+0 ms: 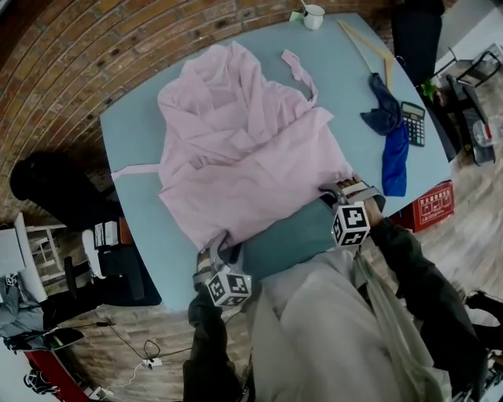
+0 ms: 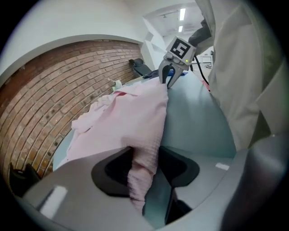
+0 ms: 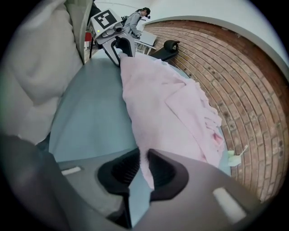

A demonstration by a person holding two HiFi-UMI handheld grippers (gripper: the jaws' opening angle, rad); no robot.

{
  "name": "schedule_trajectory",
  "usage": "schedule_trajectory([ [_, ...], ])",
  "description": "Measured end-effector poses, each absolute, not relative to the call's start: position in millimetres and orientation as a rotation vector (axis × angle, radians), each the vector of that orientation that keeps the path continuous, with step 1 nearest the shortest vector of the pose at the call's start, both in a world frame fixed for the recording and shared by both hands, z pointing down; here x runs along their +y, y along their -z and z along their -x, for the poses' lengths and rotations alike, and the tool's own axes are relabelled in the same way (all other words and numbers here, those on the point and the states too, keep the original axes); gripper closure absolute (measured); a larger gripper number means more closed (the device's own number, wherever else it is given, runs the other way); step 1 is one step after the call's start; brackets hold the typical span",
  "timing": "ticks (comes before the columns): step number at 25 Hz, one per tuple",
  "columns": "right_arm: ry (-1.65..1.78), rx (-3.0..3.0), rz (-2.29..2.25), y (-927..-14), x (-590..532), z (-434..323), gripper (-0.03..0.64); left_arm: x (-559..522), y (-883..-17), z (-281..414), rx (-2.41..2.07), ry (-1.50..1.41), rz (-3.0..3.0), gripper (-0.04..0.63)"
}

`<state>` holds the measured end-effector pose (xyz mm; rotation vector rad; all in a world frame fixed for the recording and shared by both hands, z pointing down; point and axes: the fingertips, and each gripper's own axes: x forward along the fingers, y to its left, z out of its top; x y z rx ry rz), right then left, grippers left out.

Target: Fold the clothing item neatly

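Pink garment (image 1: 244,149): it lies spread, rumpled, on the light blue table (image 1: 134,133), its near edge along the table side closest to me and its far end bunched toward the brick wall.
Loose parts: a sash strip (image 1: 134,169) trails off toward the left table edge, and another strip (image 1: 299,69) curls at the far end.
Left gripper (image 2: 144,169): I have its jaws clamped on the near left corner of the garment. A gathered fold of pink fabric is pinched between the pads and hangs below them.
Right gripper (image 3: 142,169): its jaws are closed to a narrow slit on the near right corner, with a thin layer of fabric caught between the pads.
Edge between grips: it runs fairly straight from one gripper to the other, and the cloth behind it rests on the table.
Handling: I judge it light and very soft, a textured weave that drapes and wrinkles easily. It will sag and drag rather than hold any shape, and it should not slip much in the pads.
Where to hold: corners and hem edges, as now. A grip mid-panel would only bunch it.
Step in hand: probably carrying the near edge up and over toward the far end for a first fold.
Risk: the loose strips may get trapped inside the fold, and the thicker bunch in the left jaws may lay down unevenly.
Nearby: a blue cloth (image 1: 393,149), a calculator (image 1: 413,123) and a mug (image 1: 313,16) sit well apart from the garment.
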<state>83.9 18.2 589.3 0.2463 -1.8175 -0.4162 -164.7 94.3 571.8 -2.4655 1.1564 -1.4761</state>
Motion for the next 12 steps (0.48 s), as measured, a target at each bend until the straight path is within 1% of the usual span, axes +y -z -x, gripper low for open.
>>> schedule_trajectory([
  [1,0.412,-1.813,-0.247,-591,21,-85,0.565,94,-572,165,1.141,1.500,2.403,0.403],
  [2,0.423,-1.804,-0.259,-591,21,-85,0.586,91,-571,167,1.131,1.529,2.317,0.566],
  [4,0.452,-1.780,-0.293,-588,18,-85,0.594,85,-569,171,1.117,1.568,2.219,0.569],
  [7,0.441,-1.790,-0.341,-574,21,-87,0.595,91,-562,173,1.201,1.561,2.290,0.571],
  [12,0.428,-1.844,-0.364,-542,51,-98,0.595,125,-540,165,1.303,1.551,2.302,0.572],
])
